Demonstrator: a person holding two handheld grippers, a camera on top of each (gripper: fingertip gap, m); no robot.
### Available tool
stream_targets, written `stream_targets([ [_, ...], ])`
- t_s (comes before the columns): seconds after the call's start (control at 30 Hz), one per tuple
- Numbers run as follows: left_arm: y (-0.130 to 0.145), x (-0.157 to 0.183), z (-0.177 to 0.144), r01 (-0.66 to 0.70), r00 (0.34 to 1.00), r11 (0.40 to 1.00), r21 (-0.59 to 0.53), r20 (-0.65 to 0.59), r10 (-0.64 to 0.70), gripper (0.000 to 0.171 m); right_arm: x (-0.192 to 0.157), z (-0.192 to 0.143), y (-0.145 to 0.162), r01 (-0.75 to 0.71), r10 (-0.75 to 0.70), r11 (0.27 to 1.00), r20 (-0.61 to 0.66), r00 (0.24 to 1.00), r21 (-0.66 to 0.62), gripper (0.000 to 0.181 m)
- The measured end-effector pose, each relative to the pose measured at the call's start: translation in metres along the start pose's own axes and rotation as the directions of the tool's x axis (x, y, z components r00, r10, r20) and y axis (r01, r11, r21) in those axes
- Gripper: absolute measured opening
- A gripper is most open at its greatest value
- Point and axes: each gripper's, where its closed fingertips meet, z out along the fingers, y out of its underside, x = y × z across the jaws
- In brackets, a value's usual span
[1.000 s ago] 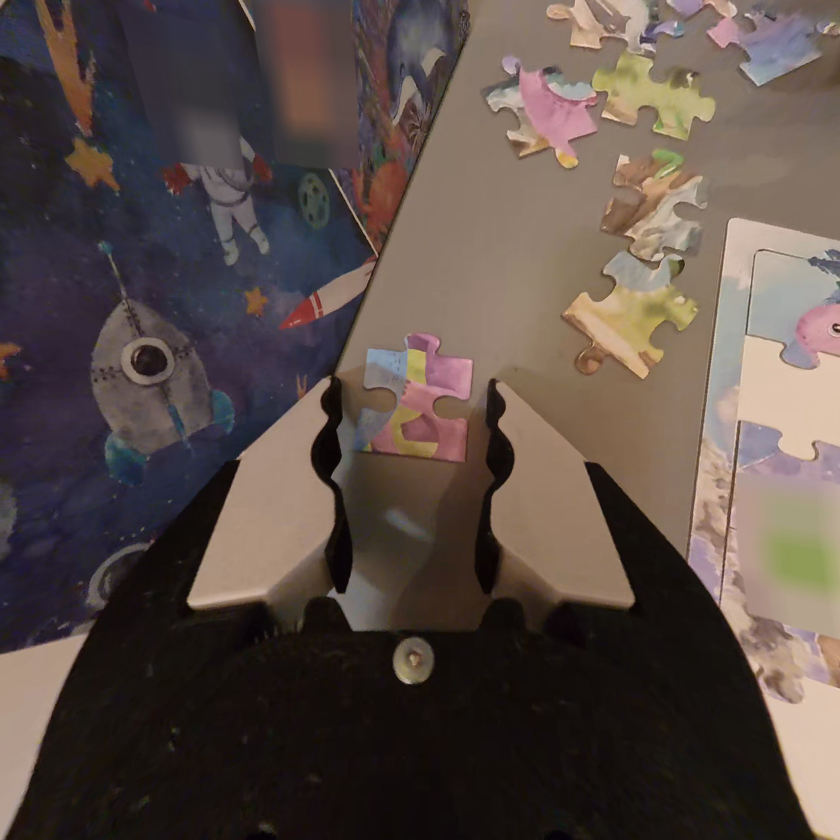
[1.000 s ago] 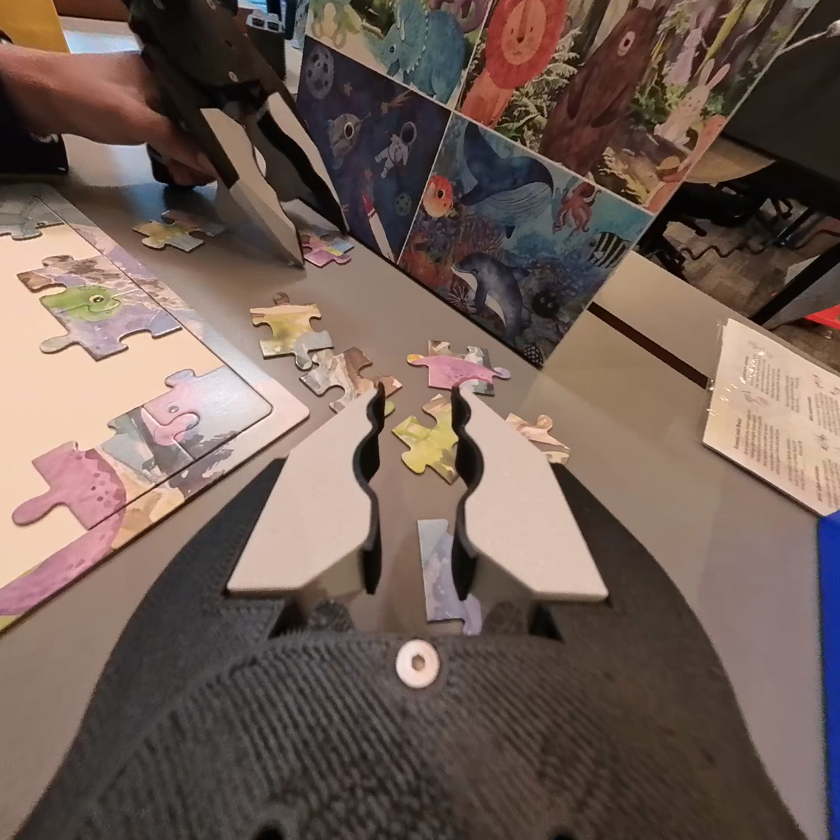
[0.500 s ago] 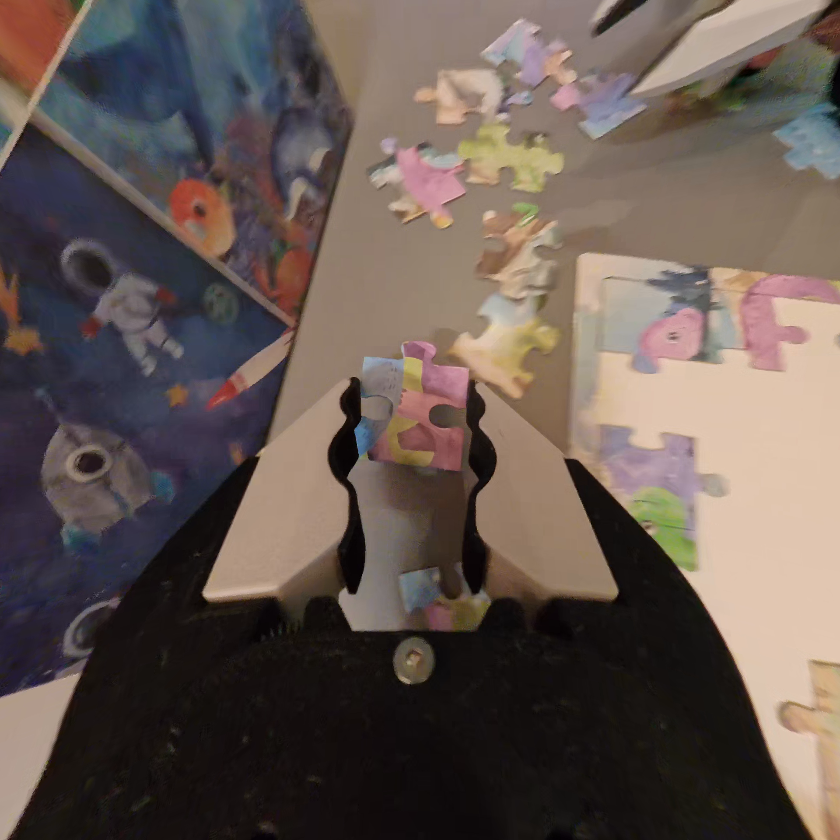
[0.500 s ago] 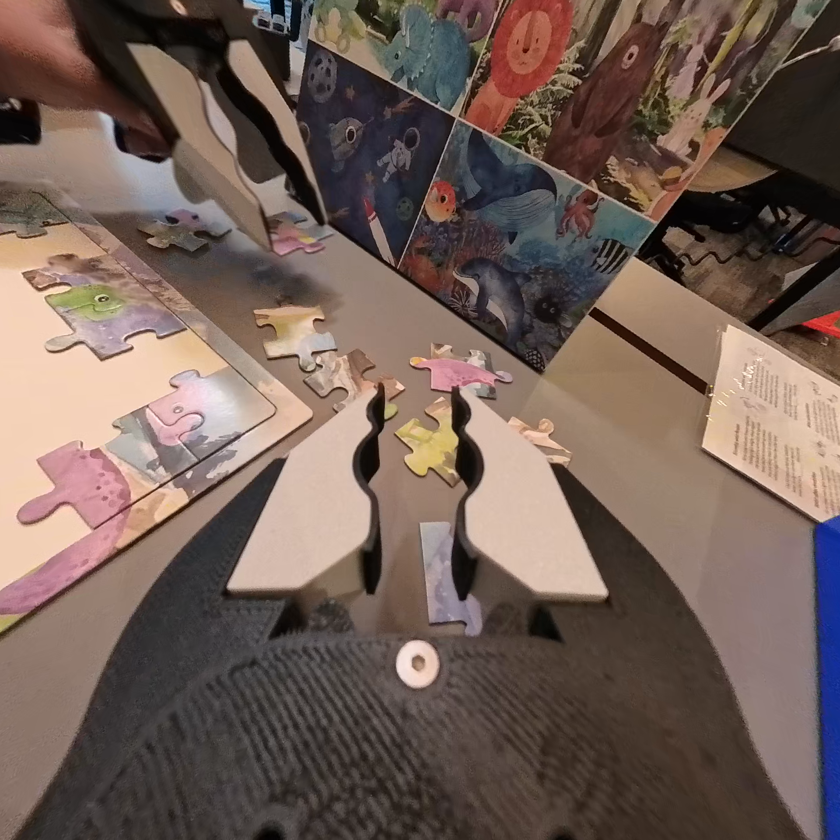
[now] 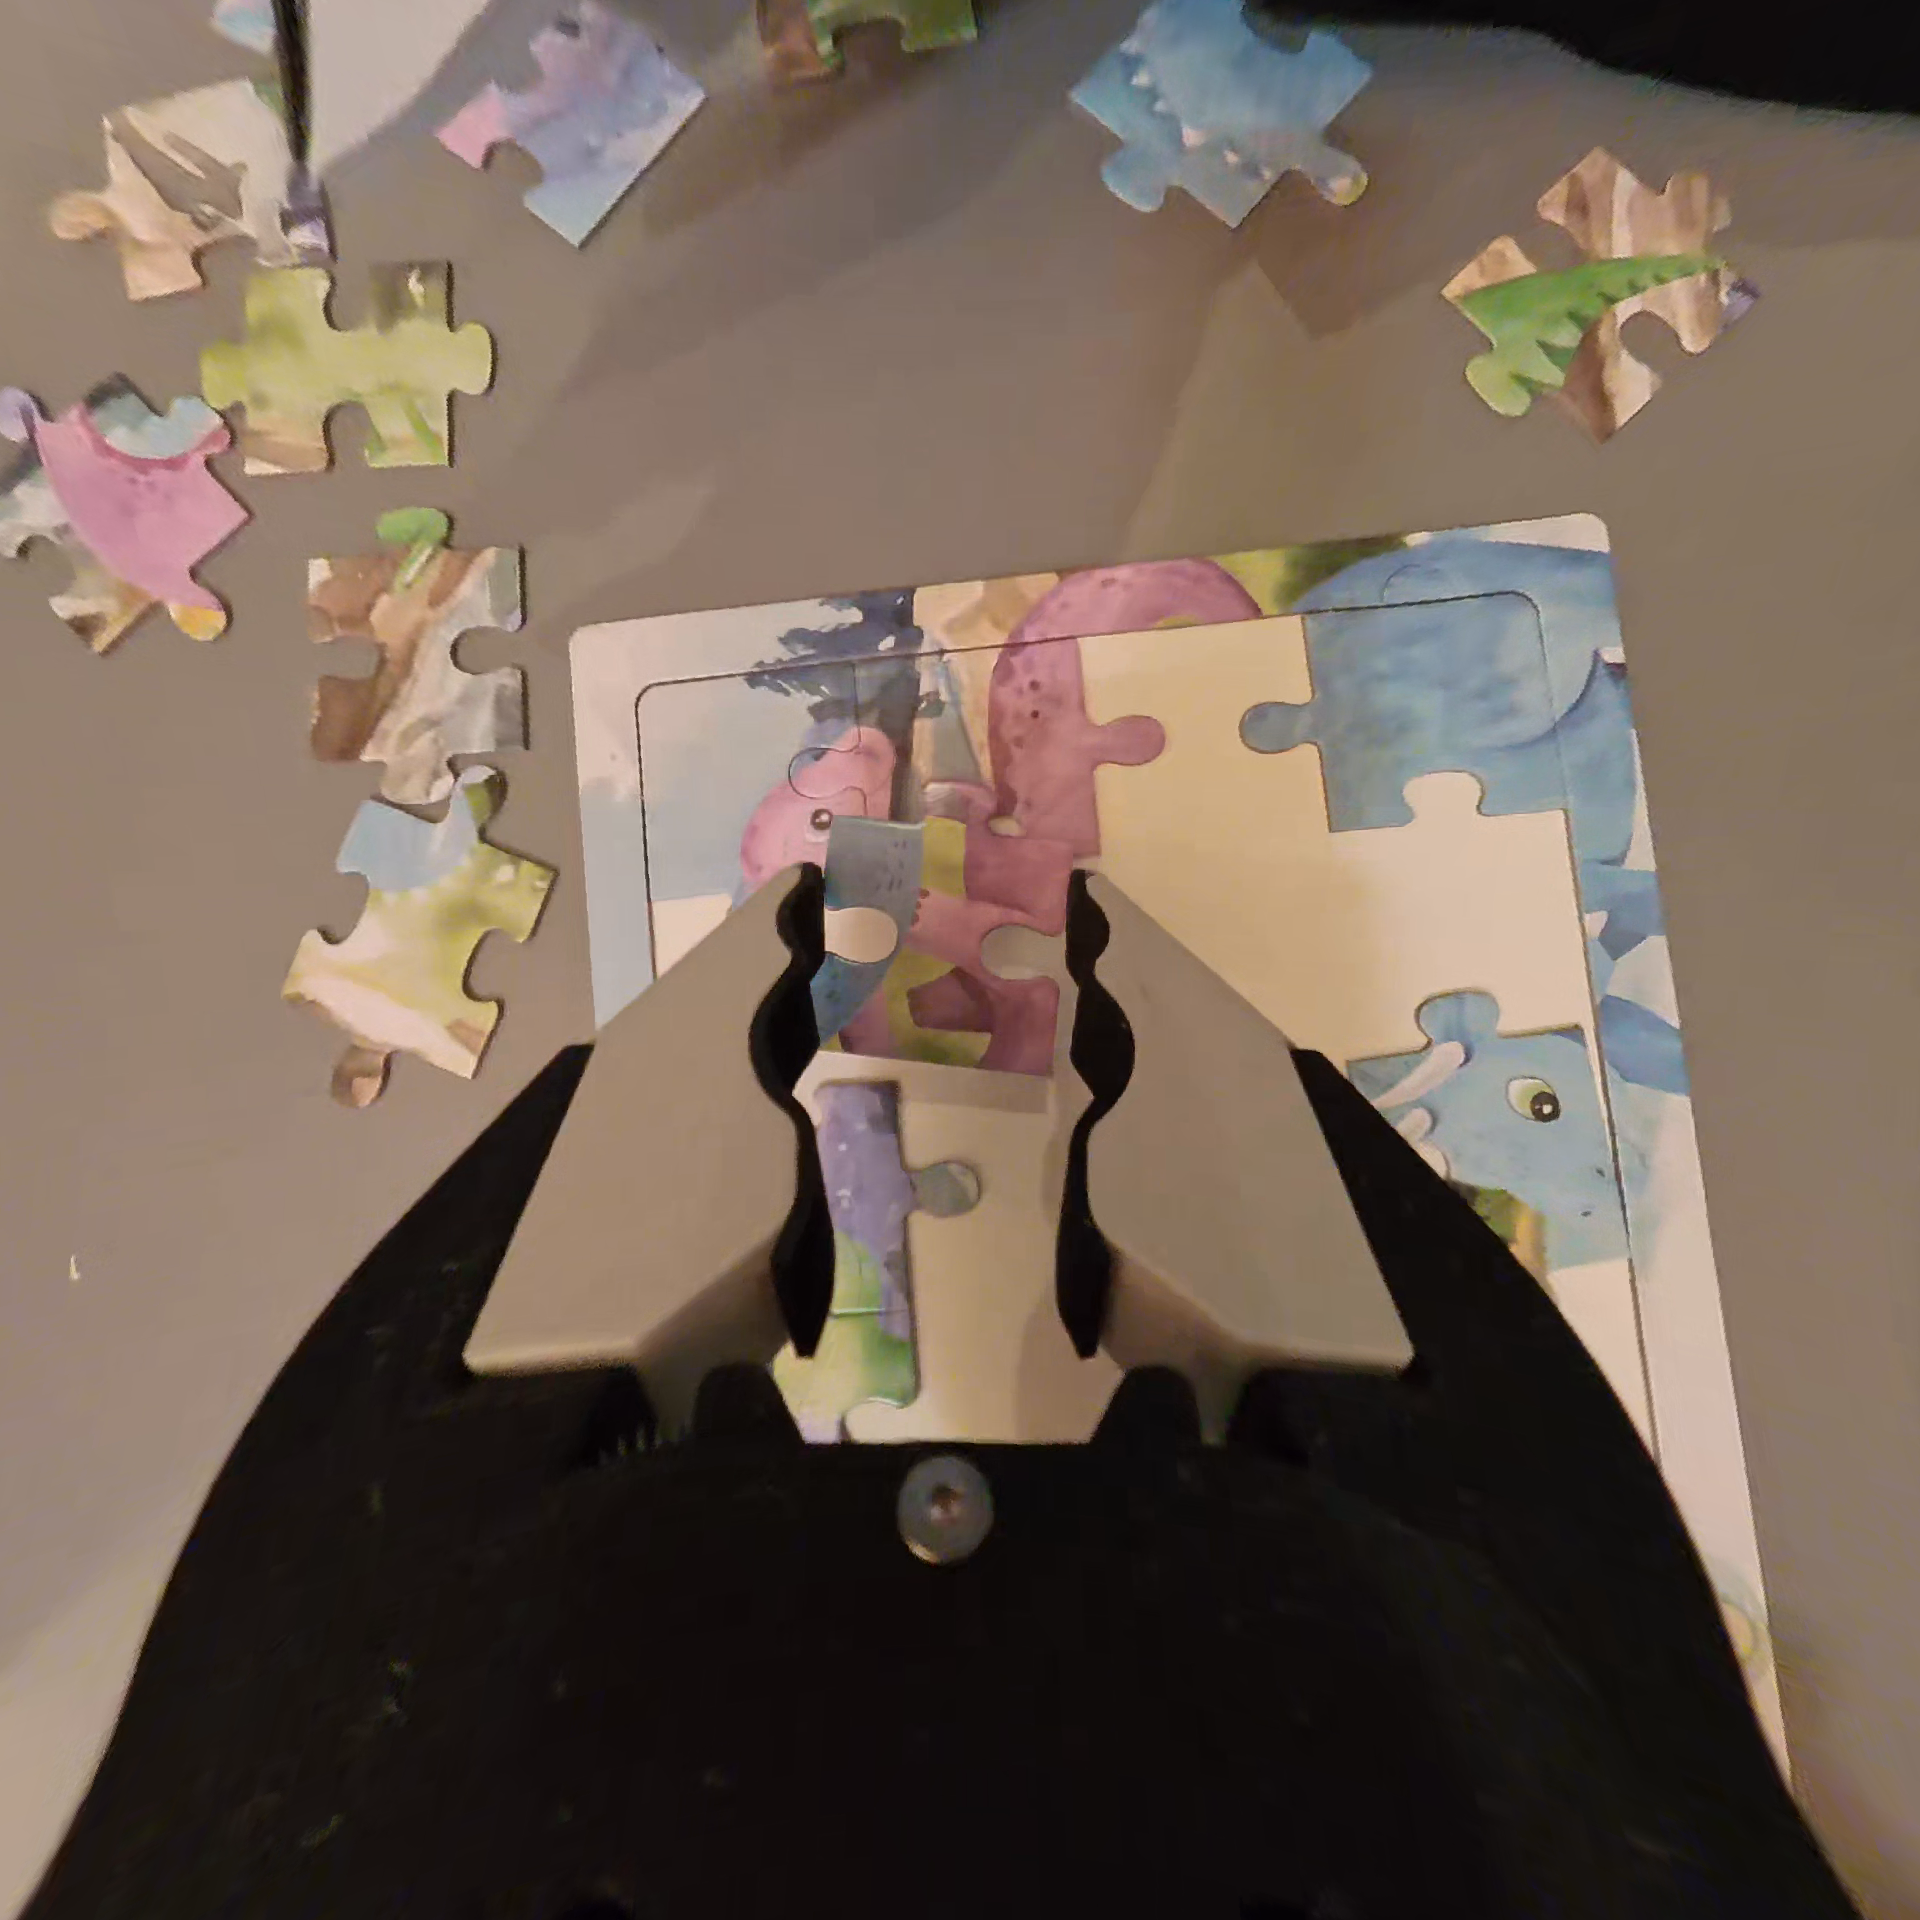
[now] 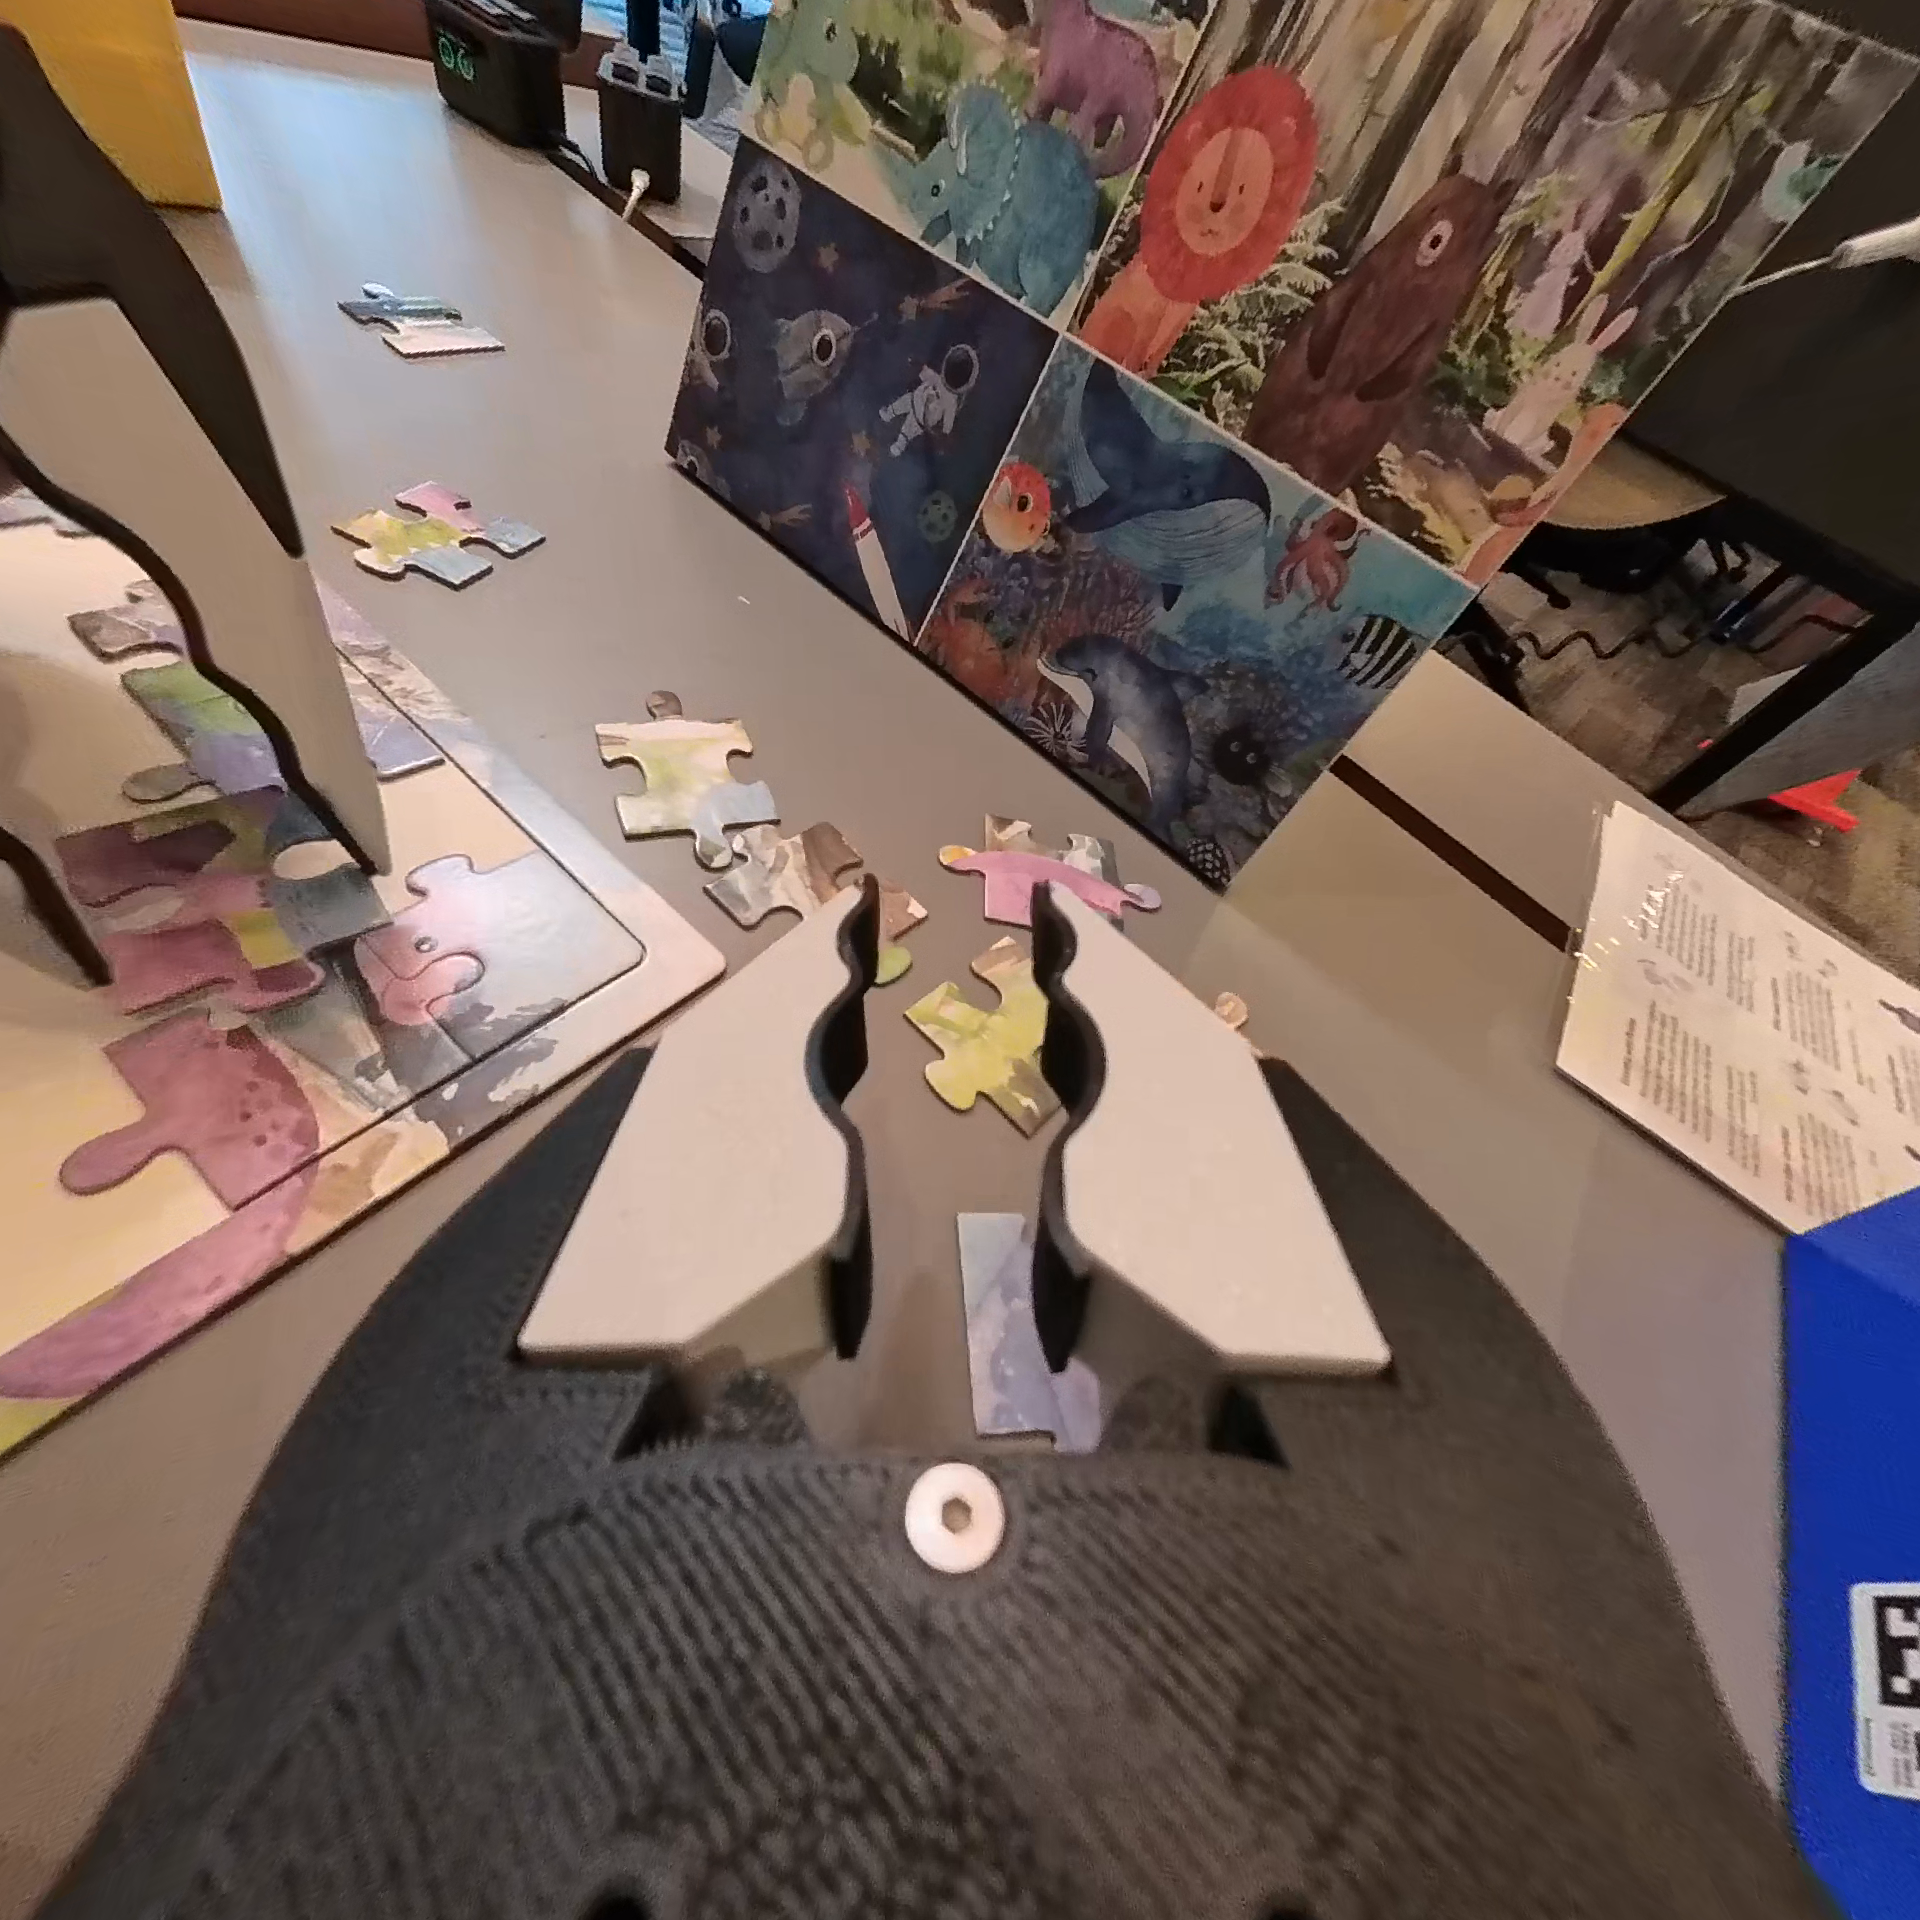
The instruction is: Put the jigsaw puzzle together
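Observation:
My left gripper [image 5: 940, 883] is shut on a pink, yellow and blue jigsaw piece [image 5: 935, 935] held flat between its fingertips. It hangs just above the puzzle tray [image 5: 603, 831], over the pink and purple placed pieces at the tray's near-left part. The right wrist view shows the same gripper [image 6: 208, 727] with the piece [image 6: 301, 873] low over the tray [image 6: 665, 935]. My right gripper [image 6: 956, 914] is open and empty, above the grey table. A yellow-green loose piece [image 6: 987, 1049] lies under its tips and a pale blue piece [image 6: 1013, 1320] under its base.
Several loose pieces lie left of the tray [image 5: 416, 935] and beyond it [image 5: 1226, 114]. An upright picture box [image 6: 1143, 416] stands behind the pieces. A printed sheet [image 6: 1745, 1018] and a blue box [image 6: 1849, 1403] are at the right.
My left gripper closed on the pink and yellow piece, lifted it from the table beside the picture box and carried it right, over the tray. My right gripper stayed put.

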Motion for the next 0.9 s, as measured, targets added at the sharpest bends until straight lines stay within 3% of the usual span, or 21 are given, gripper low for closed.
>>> stream_targets([
  [0.37,0.012,0.005,0.004,-0.004,1.000,0.996,-0.085,-0.007,0.004,0.046,0.001,0.000,0.001,-0.003,0.003,1.000,0.000,1.000,-0.002,0.028],
  [0.9,0.013,0.009,0.002,0.031,0.999,0.995,-0.097,-0.034,-0.035,0.046,0.000,0.000,0.001,0.004,-0.004,1.000,0.000,1.000,-0.005,0.028],
])
